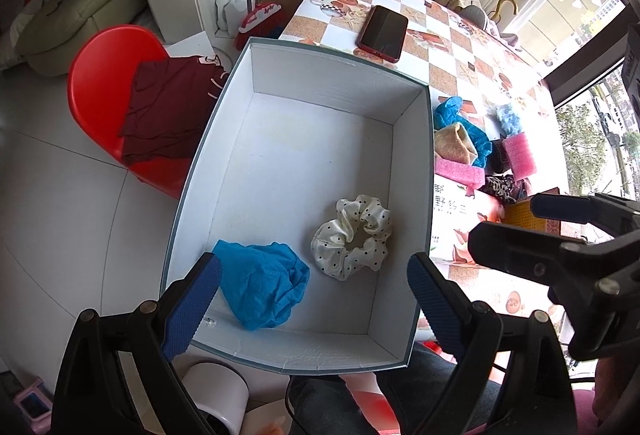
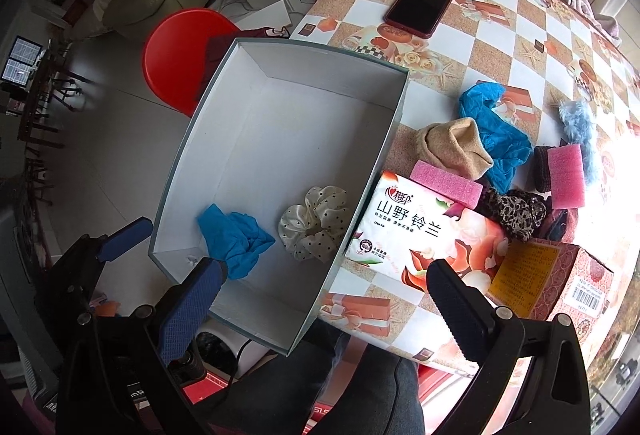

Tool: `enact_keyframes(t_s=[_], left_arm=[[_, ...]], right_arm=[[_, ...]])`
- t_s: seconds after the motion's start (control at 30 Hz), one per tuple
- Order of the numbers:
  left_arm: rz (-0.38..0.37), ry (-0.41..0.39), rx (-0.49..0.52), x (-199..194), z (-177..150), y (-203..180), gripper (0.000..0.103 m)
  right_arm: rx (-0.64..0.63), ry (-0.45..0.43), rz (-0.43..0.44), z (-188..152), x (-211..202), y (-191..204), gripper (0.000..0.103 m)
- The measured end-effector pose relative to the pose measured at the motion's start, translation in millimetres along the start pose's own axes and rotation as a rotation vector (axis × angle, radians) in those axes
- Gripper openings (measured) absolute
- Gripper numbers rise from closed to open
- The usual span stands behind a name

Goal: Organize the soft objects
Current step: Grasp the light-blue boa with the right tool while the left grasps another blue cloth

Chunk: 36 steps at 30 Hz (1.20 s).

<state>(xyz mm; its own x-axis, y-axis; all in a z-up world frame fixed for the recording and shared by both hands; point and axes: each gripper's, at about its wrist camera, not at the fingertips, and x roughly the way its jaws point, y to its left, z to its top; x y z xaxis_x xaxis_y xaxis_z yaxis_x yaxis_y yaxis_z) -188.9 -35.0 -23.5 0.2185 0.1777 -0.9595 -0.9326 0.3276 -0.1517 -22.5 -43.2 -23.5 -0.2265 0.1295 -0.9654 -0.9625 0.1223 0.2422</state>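
Observation:
A white open box (image 1: 280, 139) (image 2: 260, 139) overhangs the table's left edge. Inside lie a crumpled blue cloth (image 1: 260, 283) (image 2: 234, 239) and a cream polka-dot scrunchie (image 1: 352, 237) (image 2: 314, 223). My left gripper (image 1: 314, 299) is open and empty above the box's near end. My right gripper (image 2: 320, 295) is open and empty near the box's front right corner; it also shows in the left wrist view (image 1: 516, 223). On the table right of the box lie a tan sock (image 2: 452, 147), another blue cloth (image 2: 496, 131), two pink sponges (image 2: 446, 183) (image 2: 566, 175), a leopard scrunchie (image 2: 512, 215) and a blue fluffy piece (image 2: 576, 123).
A tissue pack (image 2: 420, 235) and a pink carton (image 2: 560, 275) lie at the table's near side. A phone (image 2: 422, 3) lies farther back. A red chair (image 1: 104, 95) with dark red clothing (image 1: 168, 107) stands left of the table. A white roll (image 1: 216, 395) sits below the box.

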Motion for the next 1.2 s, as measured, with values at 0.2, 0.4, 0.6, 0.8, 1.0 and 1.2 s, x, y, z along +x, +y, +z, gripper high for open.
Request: enact_keyframes(t_s=[0.2,0.4,0.6,0.8,1.0,1.2], left_arm=[[-0.017,-0.023,0.163,-5,23,-44,0.095],[-0.078,-0.049,0.3,-8,52,-103,0.095],[-0.065,-0.001,0.413,14,72,-156,0.095],[-0.013,0.107,0.448,55,103,-193,0.095],[0.041,0.177,0.432,108,149,-221,0.095],[0.146,0.252,0.462,171,173,-241,0.095]], right_arm=[[0.161,-0.07,0.007,-7,-29,-52,0.103],[0.411,-0.212,-0.044,-25,-96,-144,0.103],[0.606,-0.227,-0.119,-46,-115,-240,0.103],[0.669,-0.17,-0.101,-47,-82,-298,0.103],[0.605,-0.098,-0.093,-17,-39,-332,0.103],[0.522,-0.028,-0.142,24,-1,-359,0.103]])
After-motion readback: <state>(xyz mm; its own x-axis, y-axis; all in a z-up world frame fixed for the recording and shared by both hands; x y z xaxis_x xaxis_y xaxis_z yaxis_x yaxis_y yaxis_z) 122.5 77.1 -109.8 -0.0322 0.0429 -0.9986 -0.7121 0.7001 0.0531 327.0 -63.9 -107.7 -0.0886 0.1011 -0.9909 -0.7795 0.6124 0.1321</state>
